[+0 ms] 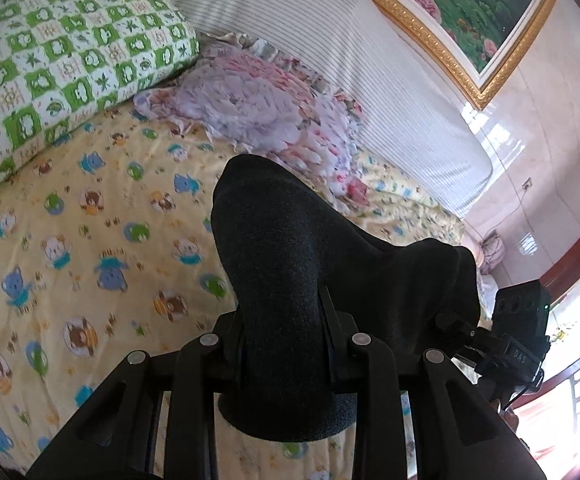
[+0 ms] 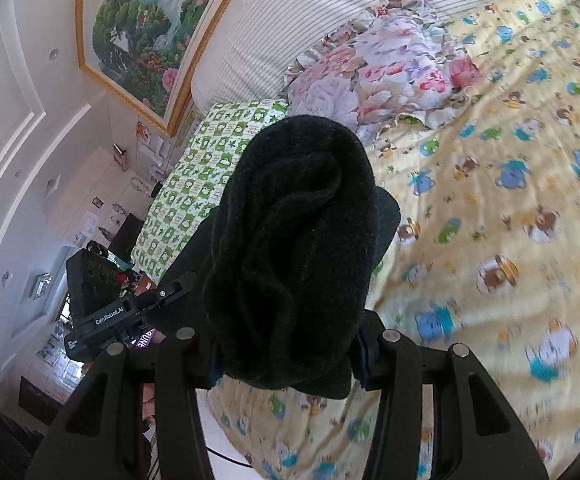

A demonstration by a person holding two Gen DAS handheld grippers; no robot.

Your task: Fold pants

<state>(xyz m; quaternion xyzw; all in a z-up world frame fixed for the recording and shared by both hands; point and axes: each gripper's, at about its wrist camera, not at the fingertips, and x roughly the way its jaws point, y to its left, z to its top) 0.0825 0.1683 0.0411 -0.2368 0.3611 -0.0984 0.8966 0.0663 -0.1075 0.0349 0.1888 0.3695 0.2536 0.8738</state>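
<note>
The pants [image 1: 290,272] are black fleece cloth. In the left wrist view they bulge up between my left gripper's [image 1: 286,344] fingers, which are shut on them and hidden under the cloth. The cloth stretches right to the other gripper [image 1: 521,328]. In the right wrist view the pants [image 2: 297,248] hang bunched over my right gripper [image 2: 286,356], which is shut on them. The left gripper [image 2: 106,304] shows at the left. Both hold the pants up above the bed.
The bed has a yellow sheet with cartoon bears [image 1: 90,240]. A green checked pillow [image 1: 58,60] and a floral pillow [image 1: 258,108] lie by the striped headboard [image 1: 349,40]. A framed painting [image 1: 469,12] hangs on the wall. The bed edge and floor [image 2: 226,436] lie below.
</note>
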